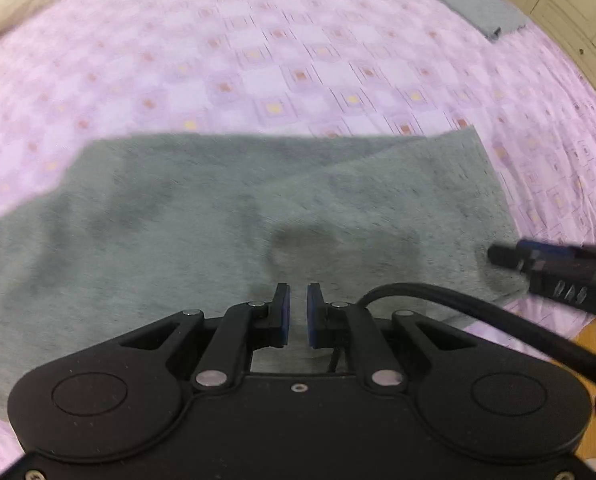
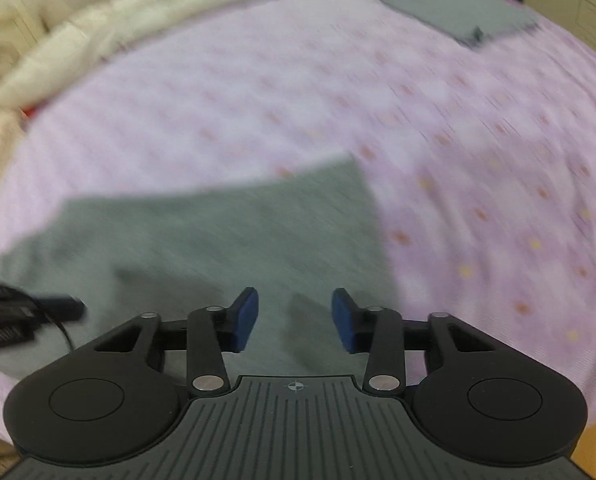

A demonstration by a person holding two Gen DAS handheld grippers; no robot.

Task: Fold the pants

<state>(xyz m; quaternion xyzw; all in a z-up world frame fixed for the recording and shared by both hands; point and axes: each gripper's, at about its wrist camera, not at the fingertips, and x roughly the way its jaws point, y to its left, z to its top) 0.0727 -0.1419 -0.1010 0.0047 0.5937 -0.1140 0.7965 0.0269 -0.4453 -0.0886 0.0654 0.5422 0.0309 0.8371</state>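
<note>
The pants [image 1: 202, 216] lie flat on the bed, on a lilac bedsheet [image 1: 298, 72] patterned with small squares. The fabric is a grey-green, soft-looking knit. In the left wrist view it spreads from the 9 o'clock edge to about 3 o'clock, with a straight far edge and a diagonal fold line running from the centre up toward the corner at 2 o'clock.

The left gripper [image 1: 298, 312] points steeply down over the pants; its jaws stand a narrow gap apart, with nothing between the blue pads. The right gripper [image 2: 294, 318] hangs above the same garment near its right-hand edge, jaws moderately spread and holding nothing. Both views are motion-blurred.

A second folded grey garment [image 1: 466, 4] lies well apart at 1 o'clock. A cream quilt [image 2: 78, 32] bunches along the bed at 10 o'clock in the right wrist view.
</note>
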